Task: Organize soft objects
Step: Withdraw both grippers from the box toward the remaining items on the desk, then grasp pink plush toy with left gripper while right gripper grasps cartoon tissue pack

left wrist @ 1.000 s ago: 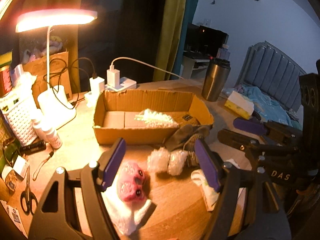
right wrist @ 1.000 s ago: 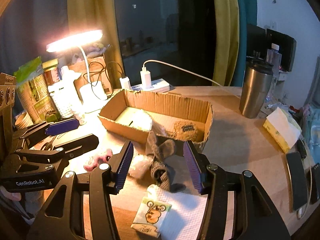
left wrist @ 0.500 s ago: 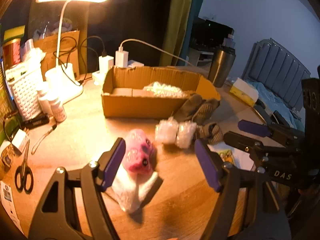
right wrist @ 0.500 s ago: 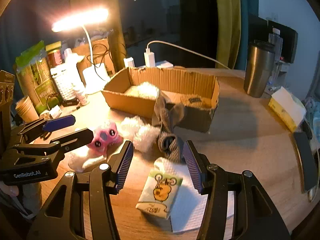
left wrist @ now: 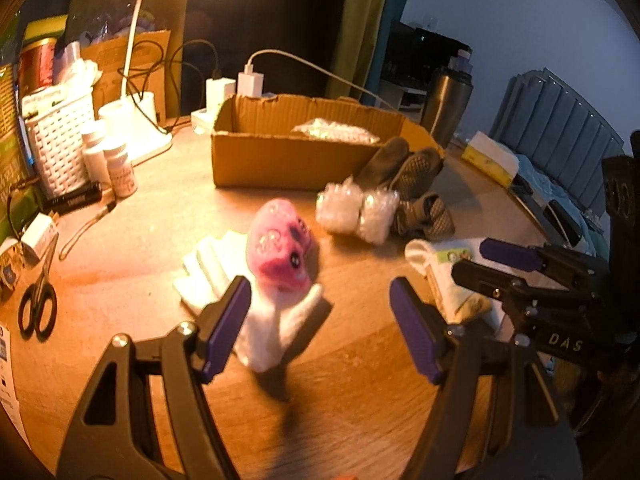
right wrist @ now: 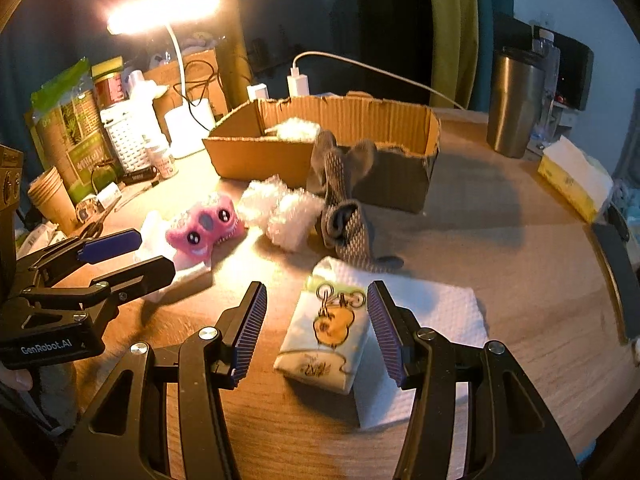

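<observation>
On the wooden surface [left wrist: 120, 272], at the left, the left claw [left wrist: 320, 322] stands released over the fluffy pink plush toy [left wrist: 280, 240] lying on white folded socks [left wrist: 208, 268]; it looks light and squashy, best pinched across its body. To the right, the right claw [right wrist: 316, 330], also released, straddles the white printed tissue packet [right wrist: 326, 334]: soft, perhaps slippery, to be taken by its long sides.

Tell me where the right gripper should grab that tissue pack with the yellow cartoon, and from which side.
Grip the tissue pack across its two long sides, about mid-length, coming down from above. It lies flat on a paper towel with its long axis running away from the right gripper, whose open jaws already flank those sides. It looks soft, so squeeze gently.
</observation>
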`<state>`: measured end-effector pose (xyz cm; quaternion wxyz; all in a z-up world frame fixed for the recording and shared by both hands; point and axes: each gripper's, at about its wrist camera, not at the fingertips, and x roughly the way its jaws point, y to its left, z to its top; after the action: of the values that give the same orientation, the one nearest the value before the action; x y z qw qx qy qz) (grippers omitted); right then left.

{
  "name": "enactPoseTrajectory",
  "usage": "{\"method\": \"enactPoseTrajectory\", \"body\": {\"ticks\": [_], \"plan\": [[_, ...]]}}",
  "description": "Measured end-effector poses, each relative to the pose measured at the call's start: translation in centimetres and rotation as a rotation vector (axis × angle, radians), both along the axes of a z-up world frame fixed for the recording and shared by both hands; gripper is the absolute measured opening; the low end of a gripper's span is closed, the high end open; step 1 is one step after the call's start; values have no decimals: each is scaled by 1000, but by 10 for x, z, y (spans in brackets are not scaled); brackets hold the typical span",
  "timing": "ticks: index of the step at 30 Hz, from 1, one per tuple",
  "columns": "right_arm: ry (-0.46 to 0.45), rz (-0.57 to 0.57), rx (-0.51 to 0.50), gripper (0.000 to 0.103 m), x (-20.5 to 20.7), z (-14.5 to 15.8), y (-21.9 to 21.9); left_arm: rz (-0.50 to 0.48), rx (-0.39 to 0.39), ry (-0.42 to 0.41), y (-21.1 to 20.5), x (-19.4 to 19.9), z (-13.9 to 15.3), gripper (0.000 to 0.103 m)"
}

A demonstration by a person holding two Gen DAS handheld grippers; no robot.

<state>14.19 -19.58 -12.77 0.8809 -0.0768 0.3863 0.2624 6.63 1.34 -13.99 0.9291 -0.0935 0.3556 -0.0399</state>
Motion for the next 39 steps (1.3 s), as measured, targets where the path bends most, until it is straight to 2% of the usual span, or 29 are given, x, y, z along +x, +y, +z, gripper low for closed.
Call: {"method": "enactPoseTrajectory", "body": {"ticks": [18, 32, 39], "plan": [[55, 3, -33, 55, 8, -26, 0, 0, 2, 46, -3, 4, -18, 73], [-5, 19, 28, 53, 17, 5, -2, 22, 25, 44, 1, 23, -6, 73], [3, 17, 38, 53, 31, 6, -1, 49, 43, 59, 8, 41, -8, 73]]}}
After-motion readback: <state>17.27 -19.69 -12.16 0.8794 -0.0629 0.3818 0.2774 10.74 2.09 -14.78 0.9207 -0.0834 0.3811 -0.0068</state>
